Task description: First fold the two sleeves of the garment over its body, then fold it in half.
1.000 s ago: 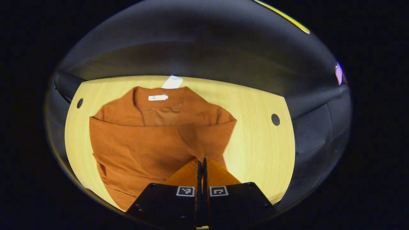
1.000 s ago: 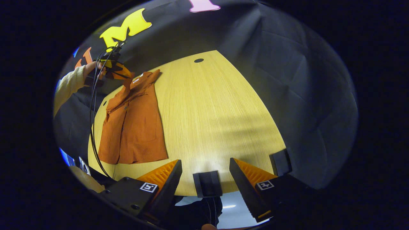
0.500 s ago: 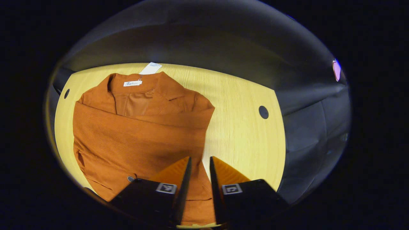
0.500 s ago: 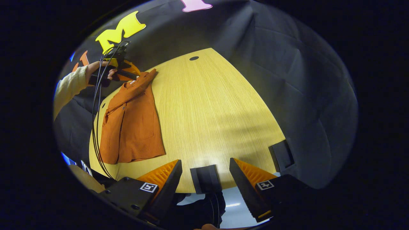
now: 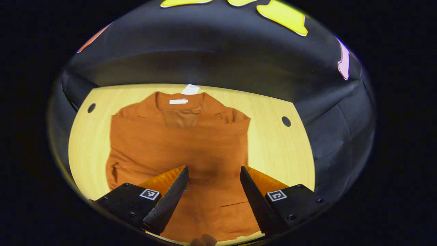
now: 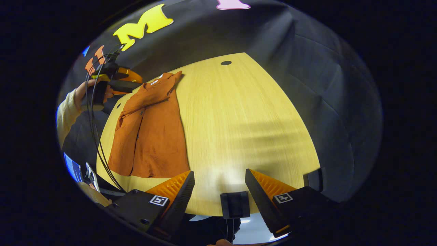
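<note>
Left gripper view, left to right: a dark round hole (image 5: 91,108) in the wooden table (image 5: 273,150) near its far left corner, then the rust-orange garment (image 5: 177,147) lying flat in the middle of the table, collar at the far edge. A white neck label (image 5: 178,101) sits inside the collar and a white tag (image 5: 190,89) pokes out past it onto the wood. Both sleeves lie folded across the body — the chest reads as one broad band of cloth. A second hole (image 5: 286,121) sits to the right of the garment. My left gripper (image 5: 213,171) hangs over the lower half of the garment, fingers wide apart, nothing between them.

Right gripper view, left to right: my other hand (image 6: 89,93), cream sleeve (image 6: 65,112) behind it, holds the left gripper (image 6: 128,82) up near the garment's collar end, black cables (image 6: 94,136) trailing down from it. Next the garment (image 6: 153,133), stretched along the left part of the table (image 6: 245,112), hem toward me. Bare wood to the right, one hole (image 6: 226,63) at the far edge. My right gripper (image 6: 219,176) sits at the near table edge, well apart from the garment, fingers wide, holding nothing. Two dark clamps (image 6: 235,204) grip that near edge — one between my fingers, one farther right.
</note>
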